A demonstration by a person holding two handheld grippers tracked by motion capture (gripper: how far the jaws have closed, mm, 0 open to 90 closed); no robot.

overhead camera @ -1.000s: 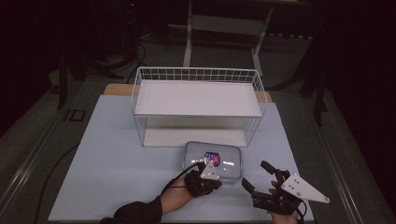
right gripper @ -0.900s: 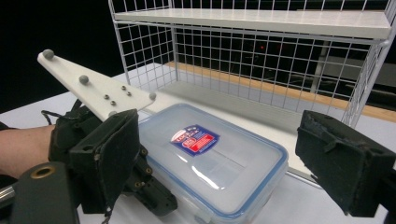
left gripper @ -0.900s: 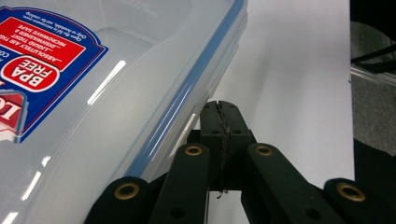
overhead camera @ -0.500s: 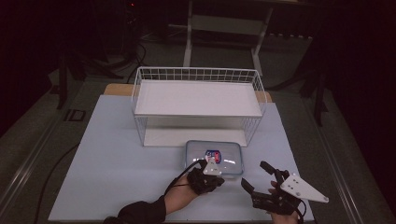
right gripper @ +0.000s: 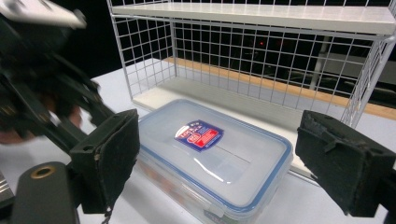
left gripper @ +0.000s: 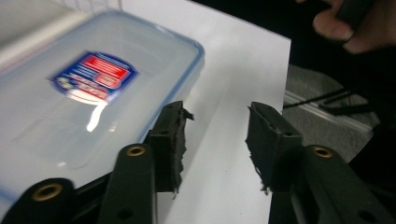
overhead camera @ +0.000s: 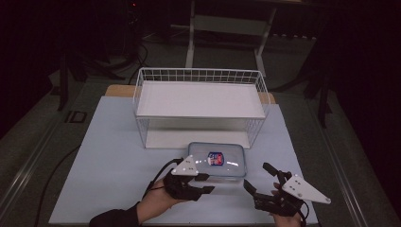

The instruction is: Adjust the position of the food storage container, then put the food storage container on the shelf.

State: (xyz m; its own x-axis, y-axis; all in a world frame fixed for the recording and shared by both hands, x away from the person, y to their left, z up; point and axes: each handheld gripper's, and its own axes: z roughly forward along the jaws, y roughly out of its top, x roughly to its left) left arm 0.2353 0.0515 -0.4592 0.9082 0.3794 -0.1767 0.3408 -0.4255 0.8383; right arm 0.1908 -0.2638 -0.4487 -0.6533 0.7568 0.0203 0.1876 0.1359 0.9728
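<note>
High view: clear rounded-rectangle plastic box (overhead camera: 217, 161) by white wire rack (overhead camera: 198, 106); both grippers' fingers spread, empty

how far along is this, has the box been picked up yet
Not yet. The lidded plastic box sits on the table, in front of the wire rack. The left hand-held gripper is open beside its corner; the right hand-held gripper is open, facing it. Gripping and moving remain, possibly onto the rack.
</note>
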